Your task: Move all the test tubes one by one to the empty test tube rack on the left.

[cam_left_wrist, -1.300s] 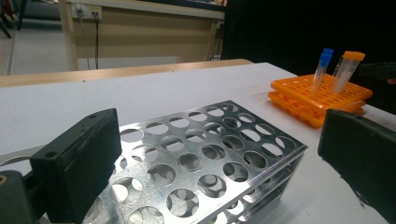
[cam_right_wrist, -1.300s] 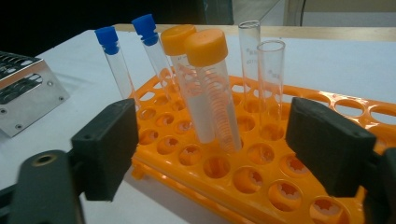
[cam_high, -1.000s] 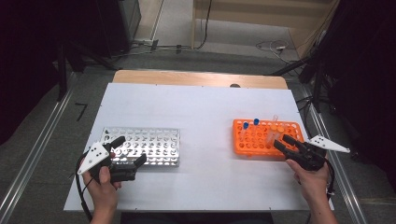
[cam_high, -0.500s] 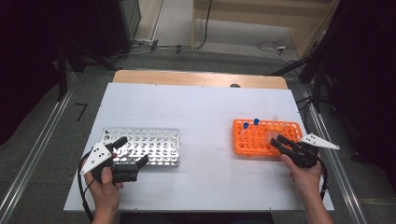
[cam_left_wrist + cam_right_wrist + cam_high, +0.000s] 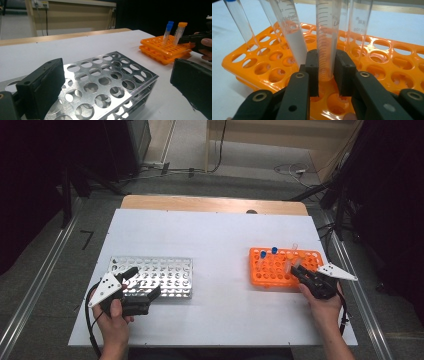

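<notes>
From the high view, a person is sitting at a white worktop. The left gripper is resting at the near corner of a metal rack. The right gripper is reaching into the near right corner of an orange rack.

In the left gripper view, the black jaws are standing spread wide, with nothing between them, over the metal rack. The orange rack is sitting well apart, carrying capped tubes.

In the right gripper view, the right gripper has just been closing its jaws, and they are now pinching a clear graduated tube, which is standing upright in the orange rack among other tubes.
</notes>
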`<state>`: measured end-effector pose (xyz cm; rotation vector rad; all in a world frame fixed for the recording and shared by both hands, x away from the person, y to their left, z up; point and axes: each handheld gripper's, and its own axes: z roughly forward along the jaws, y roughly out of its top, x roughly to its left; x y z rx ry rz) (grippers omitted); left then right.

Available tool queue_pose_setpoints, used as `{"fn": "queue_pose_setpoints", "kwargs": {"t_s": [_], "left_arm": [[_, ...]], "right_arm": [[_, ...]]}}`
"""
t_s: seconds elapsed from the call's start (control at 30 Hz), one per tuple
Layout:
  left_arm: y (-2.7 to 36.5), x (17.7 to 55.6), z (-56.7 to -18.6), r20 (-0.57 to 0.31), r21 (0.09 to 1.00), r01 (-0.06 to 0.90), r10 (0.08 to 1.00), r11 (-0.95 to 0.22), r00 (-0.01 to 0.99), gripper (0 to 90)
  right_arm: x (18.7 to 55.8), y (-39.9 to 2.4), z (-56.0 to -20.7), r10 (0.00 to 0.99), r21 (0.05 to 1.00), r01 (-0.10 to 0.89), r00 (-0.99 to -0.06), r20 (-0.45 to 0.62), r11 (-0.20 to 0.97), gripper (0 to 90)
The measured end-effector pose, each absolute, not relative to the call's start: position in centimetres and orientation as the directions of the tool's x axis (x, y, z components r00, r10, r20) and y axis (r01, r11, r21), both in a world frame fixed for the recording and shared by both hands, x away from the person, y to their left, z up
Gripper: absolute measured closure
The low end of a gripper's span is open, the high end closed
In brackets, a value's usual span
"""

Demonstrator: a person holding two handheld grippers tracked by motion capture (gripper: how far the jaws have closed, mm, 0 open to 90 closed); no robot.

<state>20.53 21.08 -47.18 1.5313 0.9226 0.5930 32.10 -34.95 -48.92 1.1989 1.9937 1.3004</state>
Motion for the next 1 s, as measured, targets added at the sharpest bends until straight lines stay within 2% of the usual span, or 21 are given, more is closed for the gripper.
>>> {"fn": "queue_pose_setpoints", "kwargs": {"t_s": [0.47, 0.77, 1.0], "left_arm": [[21.0, 20.4, -47.0, -0.13, 0.977, 0.214, 0.818, 0.009, 0.56, 0.0], [20.3, 20.2, -46.6, -0.126, 0.978, 0.207, 0.805, 0.004, 0.58, 0.0], [19.2, 20.2, -46.1, -0.127, 0.977, 0.212, 0.798, -0.002, 0.589, 0.0]], "right_arm": [[30.8, -35.8, -46.6, 0.854, 0.934, 0.342, -0.511, 0.093, 0.103, 73.3], [28.4, -35.1, -44.5, 0.818, 0.936, 0.334, -0.565, 0.103, 0.113, 73.3], [27.0, -31.8, -43.6, 0.744, 0.933, 0.316, -0.663, 0.086, 0.174, 73.3]]}}
